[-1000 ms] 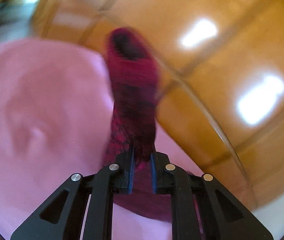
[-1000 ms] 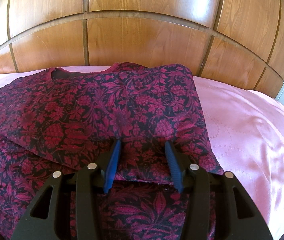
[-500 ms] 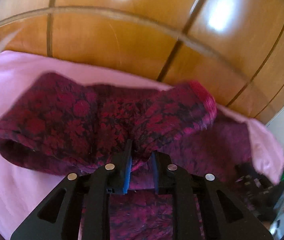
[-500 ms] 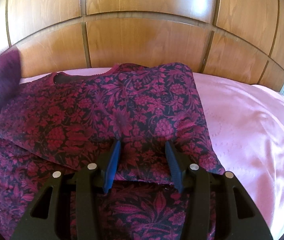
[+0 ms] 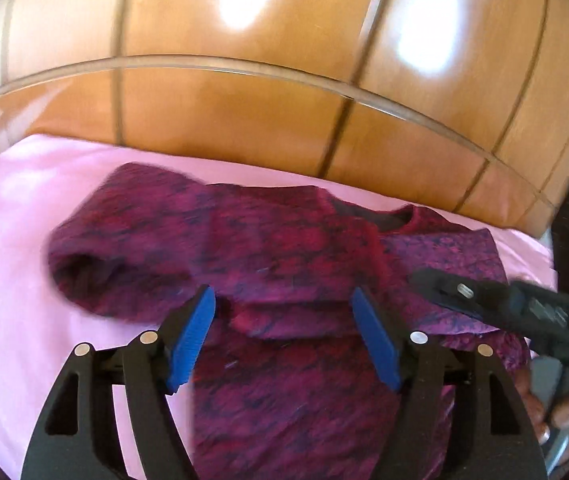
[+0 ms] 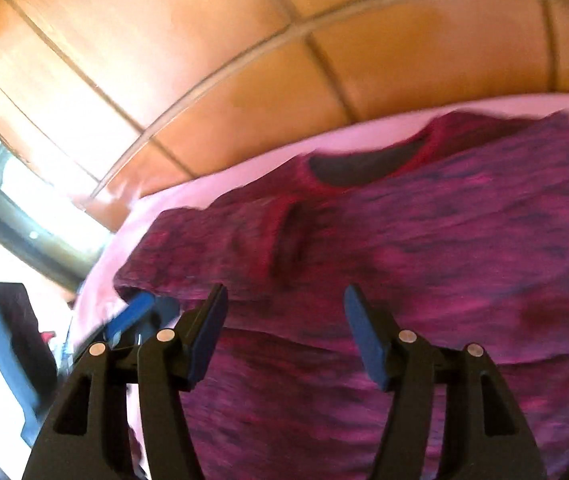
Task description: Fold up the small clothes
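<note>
A dark red floral garment (image 5: 284, 264) lies on a pink sheet (image 5: 24, 216), both sleeves folded inward over its body, neckline toward the headboard. My left gripper (image 5: 282, 316) is open and empty just above the left sleeve's folded edge. My right gripper (image 6: 284, 316) is open and empty above the garment (image 6: 424, 248) near its left half. The right gripper also shows at the right edge of the left wrist view (image 5: 500, 304). A blue pad of the left gripper shows at the garment's left edge in the right wrist view (image 6: 132, 312). Both views are blurred.
A glossy wooden headboard (image 5: 268, 92) rises behind the bed. In the right wrist view a bright window (image 6: 24, 196) and a dark object (image 6: 8, 344) lie beyond the bed's left side. Pink sheet (image 6: 244, 164) shows around the garment.
My left gripper has carried the left sleeve over the garment, laid it down and opened. My right gripper has swung left across the garment, still open.
</note>
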Demonstrator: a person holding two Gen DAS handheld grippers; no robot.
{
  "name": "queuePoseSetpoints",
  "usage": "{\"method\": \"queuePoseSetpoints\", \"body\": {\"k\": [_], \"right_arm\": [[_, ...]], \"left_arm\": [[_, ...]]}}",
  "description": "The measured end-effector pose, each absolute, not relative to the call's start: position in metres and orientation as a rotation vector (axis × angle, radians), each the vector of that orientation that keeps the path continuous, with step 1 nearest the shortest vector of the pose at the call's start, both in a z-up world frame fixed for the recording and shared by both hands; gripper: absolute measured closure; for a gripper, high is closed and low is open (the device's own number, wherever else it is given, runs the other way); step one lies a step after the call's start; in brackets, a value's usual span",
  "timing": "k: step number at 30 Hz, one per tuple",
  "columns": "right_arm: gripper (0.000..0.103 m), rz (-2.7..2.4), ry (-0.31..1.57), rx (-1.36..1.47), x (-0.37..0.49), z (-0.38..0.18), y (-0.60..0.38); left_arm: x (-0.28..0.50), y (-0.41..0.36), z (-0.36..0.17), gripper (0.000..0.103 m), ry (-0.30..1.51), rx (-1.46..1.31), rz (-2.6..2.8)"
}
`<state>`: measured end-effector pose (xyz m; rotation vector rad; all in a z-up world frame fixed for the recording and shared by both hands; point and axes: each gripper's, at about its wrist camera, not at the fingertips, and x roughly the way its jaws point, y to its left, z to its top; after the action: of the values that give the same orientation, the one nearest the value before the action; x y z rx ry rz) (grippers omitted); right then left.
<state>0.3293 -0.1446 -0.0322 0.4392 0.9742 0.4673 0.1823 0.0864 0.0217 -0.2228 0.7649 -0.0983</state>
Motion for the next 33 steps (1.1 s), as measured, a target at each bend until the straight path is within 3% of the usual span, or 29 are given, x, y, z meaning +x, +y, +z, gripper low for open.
{"method": "queuePoseSetpoints", "body": {"k": [5,9,18,22,33], "right_arm": [[0.048,0.419,1.038,0.440,0.359,-0.052,-0.111],[0.090,0.360,1.011,0.261,0.365,-0.037,-0.088],[0.093,0.323,0.693,0.166,0.319,0.061,-0.139],[0.094,0.208,0.617,0.143,0.304,0.075,-0.187],[0.101,-0.046,0.831,0.237,0.296,-0.022,-0.293]], "left_arm": [[0.159,0.141,0.003,0.033,0.789,-0.348,0.068],[0.162,0.187,-0.026,0.033,0.877,-0.552,0.175],[0.196,0.164,-0.024,0.033,0.885,-0.548,0.169],[0.216,0.147,-0.032,0.033,0.938,-0.453,0.249],[0.210,0.132,-0.033,0.030,0.943,-0.383,0.254]]}}
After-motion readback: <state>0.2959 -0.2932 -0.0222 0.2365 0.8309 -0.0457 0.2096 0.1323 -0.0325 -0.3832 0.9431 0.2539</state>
